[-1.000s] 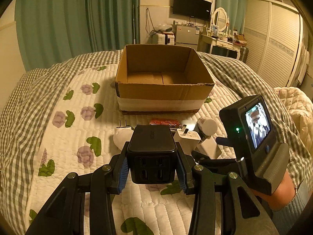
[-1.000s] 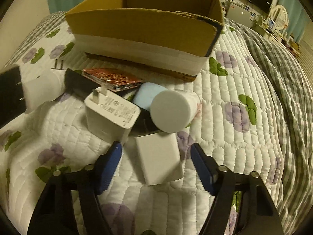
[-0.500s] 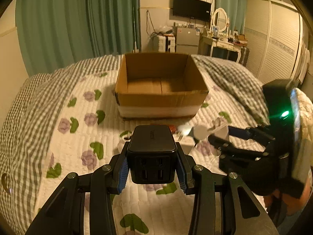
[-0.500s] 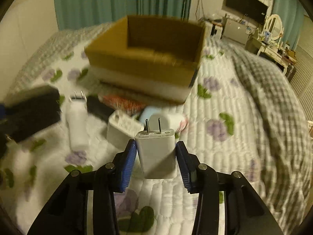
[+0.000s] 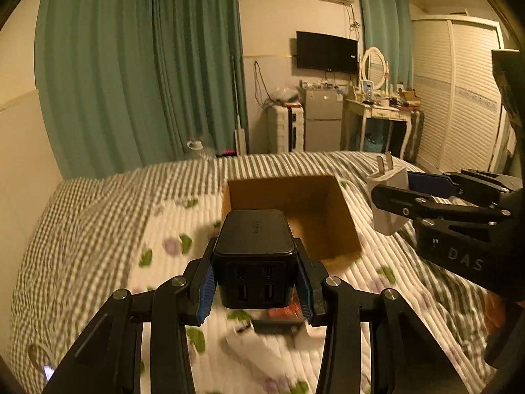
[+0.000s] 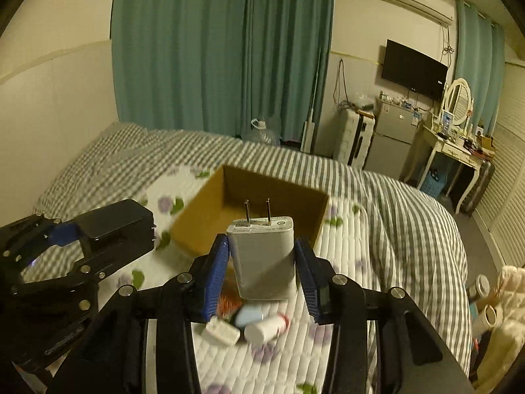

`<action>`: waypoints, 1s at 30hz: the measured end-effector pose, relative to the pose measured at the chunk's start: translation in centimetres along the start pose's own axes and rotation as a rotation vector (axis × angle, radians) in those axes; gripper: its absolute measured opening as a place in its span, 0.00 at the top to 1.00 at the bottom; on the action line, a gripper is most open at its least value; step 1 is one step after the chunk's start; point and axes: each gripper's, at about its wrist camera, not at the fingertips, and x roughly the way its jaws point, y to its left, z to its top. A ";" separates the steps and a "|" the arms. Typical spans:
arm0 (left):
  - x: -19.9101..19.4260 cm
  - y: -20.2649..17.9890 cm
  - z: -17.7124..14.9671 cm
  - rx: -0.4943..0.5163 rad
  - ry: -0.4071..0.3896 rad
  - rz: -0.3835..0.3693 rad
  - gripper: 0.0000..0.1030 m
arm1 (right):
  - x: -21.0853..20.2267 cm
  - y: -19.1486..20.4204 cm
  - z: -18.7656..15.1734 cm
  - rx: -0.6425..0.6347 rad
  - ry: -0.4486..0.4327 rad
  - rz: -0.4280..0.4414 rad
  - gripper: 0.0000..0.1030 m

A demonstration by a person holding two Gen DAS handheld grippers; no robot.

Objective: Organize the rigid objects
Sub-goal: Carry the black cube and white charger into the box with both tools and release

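Observation:
My left gripper (image 5: 256, 282) is shut on a black multi-port charger (image 5: 254, 256) and holds it high above the bed, in front of the open cardboard box (image 5: 315, 223). My right gripper (image 6: 262, 275) is shut on a white plug adapter (image 6: 262, 256), prongs pointing up, also raised near the box (image 6: 210, 229). Each gripper shows in the other's view: the right one with the white adapter (image 5: 390, 203), the left one with the black charger (image 6: 115, 226). The box looks empty.
On the quilt below lie a white adapter (image 6: 221, 331), a white bottle (image 6: 265, 328), a pale blue item (image 6: 247, 315), a red packet (image 5: 282, 312) and a white charger (image 5: 252, 341). A dresser and fridge stand beyond the bed.
Both grippers rose well above the bed with their chargers and moved toward the box. One second ago the right gripper was open around the white adapter; it has shut on it and lifted it.

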 end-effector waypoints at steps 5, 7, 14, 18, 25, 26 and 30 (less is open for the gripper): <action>3.9 0.6 1.5 0.003 0.010 0.026 0.59 | 4.1 -1.2 1.7 0.002 0.028 0.007 0.60; 6.1 0.7 1.6 0.000 0.023 0.025 0.59 | 6.2 -1.6 1.8 -0.002 0.045 0.005 0.60; 12.8 0.9 0.5 -0.017 0.075 -0.005 0.59 | 13.3 -2.7 1.7 0.027 0.120 0.047 0.60; 16.2 1.0 -0.4 -0.025 0.117 -0.018 0.59 | 16.9 -3.2 0.9 0.030 0.157 0.028 0.60; 19.0 0.6 -1.7 -0.012 0.163 -0.031 0.59 | 19.6 -3.9 -0.5 0.053 0.171 0.034 0.60; 19.0 0.5 -1.9 -0.009 0.173 -0.036 0.59 | 19.6 -4.0 -0.6 0.061 0.164 0.039 0.60; 17.1 0.5 -1.7 0.033 0.104 -0.011 0.39 | 18.7 -4.7 -0.9 0.086 0.161 0.025 0.50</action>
